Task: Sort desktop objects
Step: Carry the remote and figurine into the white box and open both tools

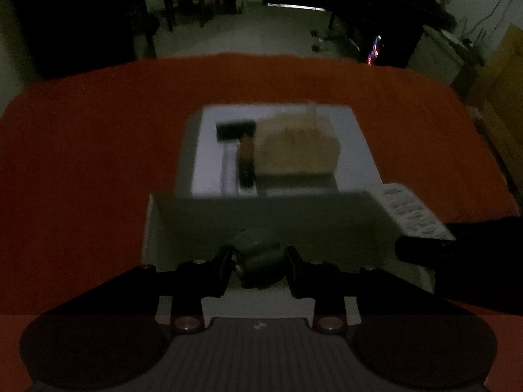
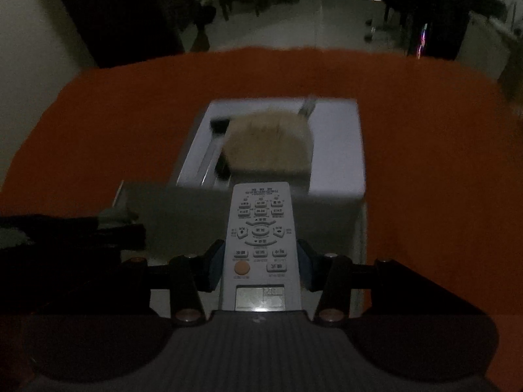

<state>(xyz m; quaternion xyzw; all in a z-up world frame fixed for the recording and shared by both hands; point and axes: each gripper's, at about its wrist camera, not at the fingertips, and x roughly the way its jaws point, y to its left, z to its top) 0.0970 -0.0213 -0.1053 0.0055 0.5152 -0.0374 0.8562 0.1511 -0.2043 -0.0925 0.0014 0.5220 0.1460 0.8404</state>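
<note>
Our right gripper (image 2: 260, 266) has its fingers pressed against both sides of a white remote control (image 2: 260, 238), low in the frame's centre. Our left gripper (image 1: 258, 268) stands partly open around a grey roll (image 1: 258, 261); we cannot tell whether the pads touch it. Above both sits a white box (image 1: 356, 137) holding a tan brush (image 1: 295, 148), on the orange tablecloth (image 1: 81, 163).

Both wrist cameras look forward and slightly downward along their fingers, low and close over the orange tabletop (image 1: 81, 147). Each faces the white box (image 2: 336, 150) at mid-frame, with the dim room along the top edge. They share box, tabletop and room, from adjacent positions.
</note>
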